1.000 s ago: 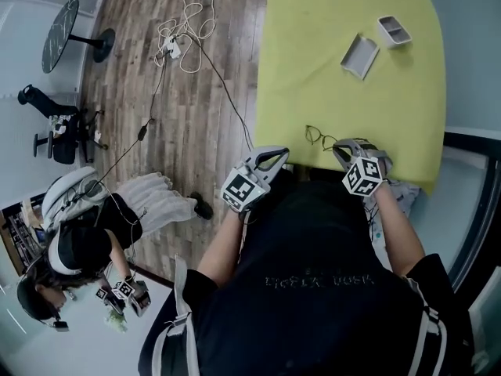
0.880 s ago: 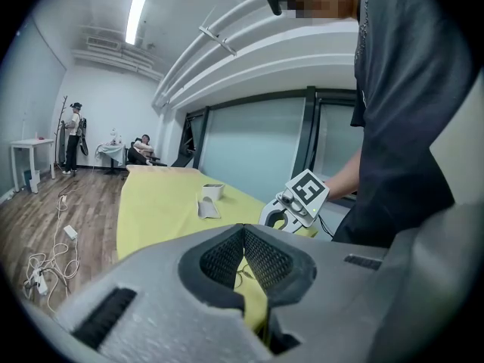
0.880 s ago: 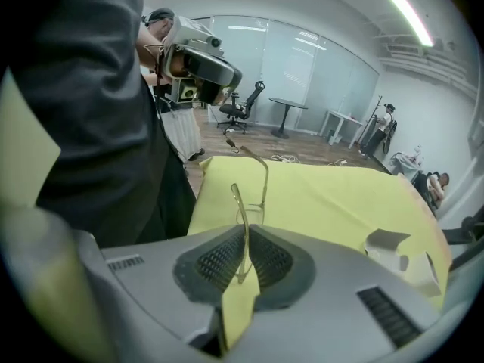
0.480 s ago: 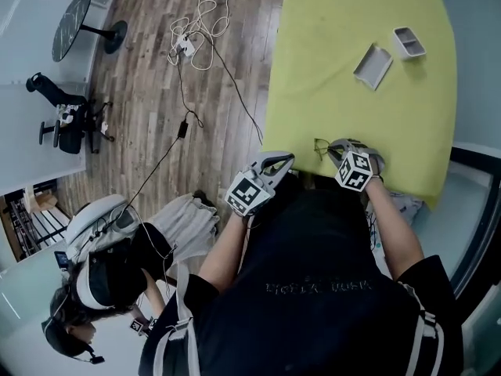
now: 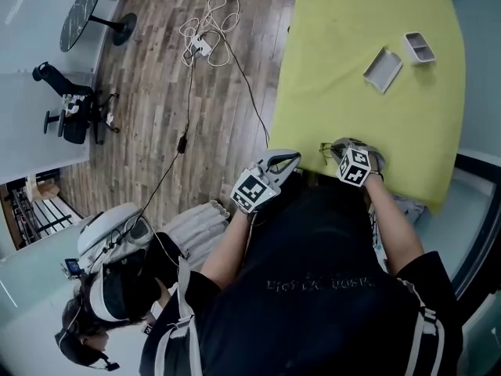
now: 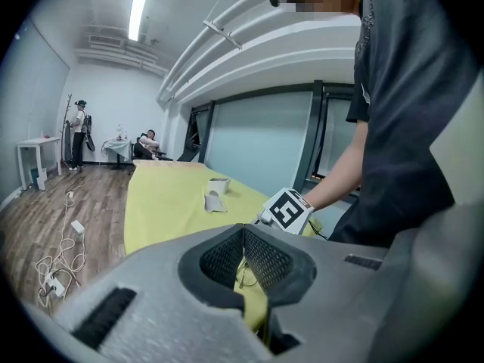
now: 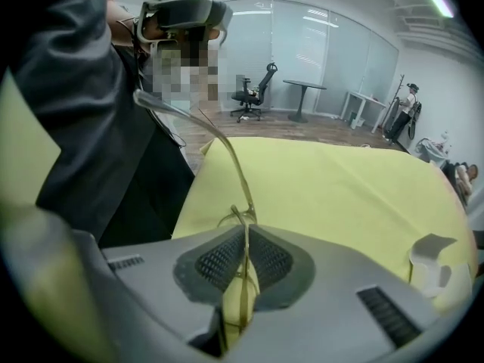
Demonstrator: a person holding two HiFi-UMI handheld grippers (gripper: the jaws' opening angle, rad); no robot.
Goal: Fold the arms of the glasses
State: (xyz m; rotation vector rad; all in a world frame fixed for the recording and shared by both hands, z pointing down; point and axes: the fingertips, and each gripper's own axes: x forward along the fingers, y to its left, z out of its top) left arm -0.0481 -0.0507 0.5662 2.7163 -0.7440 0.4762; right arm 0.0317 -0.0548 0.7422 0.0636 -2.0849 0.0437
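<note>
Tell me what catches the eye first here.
The big yellow table fills the head view's upper right. At its near edge the right tool is shut on thin wire glasses, one arm sticking out unfolded. The left tool hangs shut and empty just off the table's near corner.
</note>
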